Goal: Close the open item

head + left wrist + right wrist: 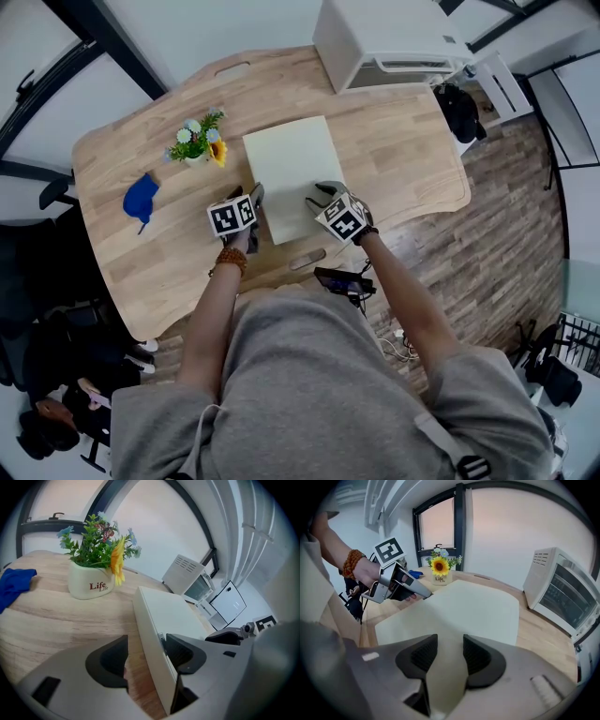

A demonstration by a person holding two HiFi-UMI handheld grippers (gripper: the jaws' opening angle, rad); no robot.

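Note:
A flat cream box (291, 173) lies on the wooden table (403, 150) with its lid down. My left gripper (255, 195) is at the box's front left corner. In the left gripper view the box's side wall (154, 639) runs between the open jaws of my left gripper (146, 645), with a small metal catch (161, 641) by the right jaw. My right gripper (323, 193) hovers over the front right of the lid. In the right gripper view the jaws of my right gripper (450, 644) stand open over the cream lid (473, 606) with nothing between them. My left gripper (401, 585) shows there too.
A white pot of flowers (199, 142) (91, 581) stands left of the box, and a blue cloth (141, 197) lies further left. A white oven (384, 37) (562, 592) sits at the table's far right. The table's front edge runs just behind both grippers.

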